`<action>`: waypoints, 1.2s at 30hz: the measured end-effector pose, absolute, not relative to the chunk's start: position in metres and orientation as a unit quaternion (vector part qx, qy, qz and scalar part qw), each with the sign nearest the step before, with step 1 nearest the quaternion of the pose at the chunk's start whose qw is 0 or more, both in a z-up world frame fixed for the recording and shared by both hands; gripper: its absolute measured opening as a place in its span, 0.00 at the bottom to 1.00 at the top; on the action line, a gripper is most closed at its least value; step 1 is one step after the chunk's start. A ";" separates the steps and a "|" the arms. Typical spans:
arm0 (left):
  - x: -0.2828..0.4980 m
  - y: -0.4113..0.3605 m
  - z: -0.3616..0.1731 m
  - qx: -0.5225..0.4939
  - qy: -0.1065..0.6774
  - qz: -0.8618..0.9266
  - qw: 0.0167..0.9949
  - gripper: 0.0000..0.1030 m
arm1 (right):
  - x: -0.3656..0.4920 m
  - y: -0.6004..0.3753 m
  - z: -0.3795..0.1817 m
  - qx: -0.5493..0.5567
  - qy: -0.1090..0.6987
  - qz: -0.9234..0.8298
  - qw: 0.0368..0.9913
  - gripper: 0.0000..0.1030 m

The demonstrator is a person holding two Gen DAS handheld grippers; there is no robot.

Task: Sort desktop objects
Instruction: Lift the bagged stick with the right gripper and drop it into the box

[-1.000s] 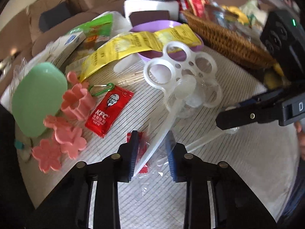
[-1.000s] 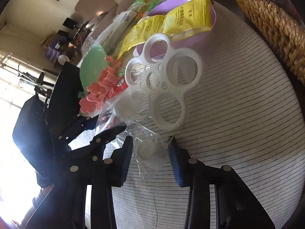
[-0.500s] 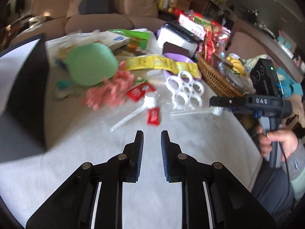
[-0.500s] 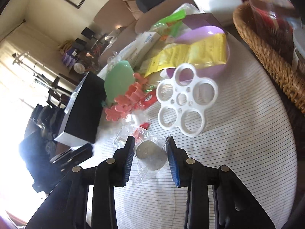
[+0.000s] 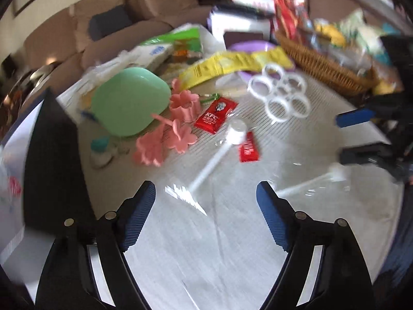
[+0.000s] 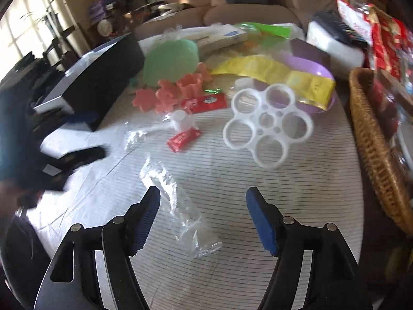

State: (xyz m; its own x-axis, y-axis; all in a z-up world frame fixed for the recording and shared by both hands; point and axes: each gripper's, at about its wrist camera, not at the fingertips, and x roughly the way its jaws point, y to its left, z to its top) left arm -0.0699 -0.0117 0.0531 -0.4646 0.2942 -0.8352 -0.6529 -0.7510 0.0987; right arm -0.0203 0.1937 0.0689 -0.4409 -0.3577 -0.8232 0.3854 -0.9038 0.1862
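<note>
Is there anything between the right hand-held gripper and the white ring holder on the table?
Nothing solid shows. The right hand-held gripper is open, a crumpled clear wrapper lies between its fingers, and only bare striped cloth lies before the white ring holder.

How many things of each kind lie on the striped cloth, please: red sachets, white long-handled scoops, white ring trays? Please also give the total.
Red sachets: 2
White long-handled scoops: 2
White ring tray: 1
Total: 5
</note>
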 end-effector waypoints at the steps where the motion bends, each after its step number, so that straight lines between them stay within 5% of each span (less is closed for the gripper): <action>1: -0.078 -0.005 0.047 -0.436 0.225 0.822 0.289 0.76 | -0.021 0.191 0.066 0.484 0.024 -0.846 0.225 0.70; 6: -0.087 0.014 0.022 -0.445 0.282 0.784 0.327 0.68 | -0.019 0.166 0.047 0.489 0.120 -0.825 0.255 0.70; 7: -0.089 0.015 0.018 -0.452 0.283 0.780 0.327 0.57 | -0.019 0.162 0.041 0.491 0.140 -0.821 0.255 0.68; 8: -0.092 0.015 0.014 -0.465 0.274 0.776 0.328 0.32 | -0.020 0.158 0.036 0.494 0.157 -0.816 0.256 0.66; 9: -0.096 0.014 0.013 -0.478 0.251 0.775 0.330 0.18 | -0.021 0.156 0.031 0.498 0.163 -0.810 0.262 0.48; 10: -0.100 0.010 0.015 -0.484 0.224 0.782 0.324 0.17 | -0.023 0.155 0.027 0.504 0.161 -0.805 0.268 0.23; 15: -0.097 -0.016 0.023 -0.494 0.099 0.805 0.315 0.08 | -0.028 0.156 0.031 0.496 0.133 -0.810 0.283 0.14; 26: -0.060 -0.123 0.123 -0.429 -0.059 0.855 0.284 0.08 | -0.027 0.141 0.090 0.458 -0.028 -0.829 0.320 0.13; 36: -0.105 -0.234 0.175 -0.429 -0.039 0.887 0.166 0.09 | -0.072 -0.014 0.186 0.445 -0.099 -0.788 0.414 0.14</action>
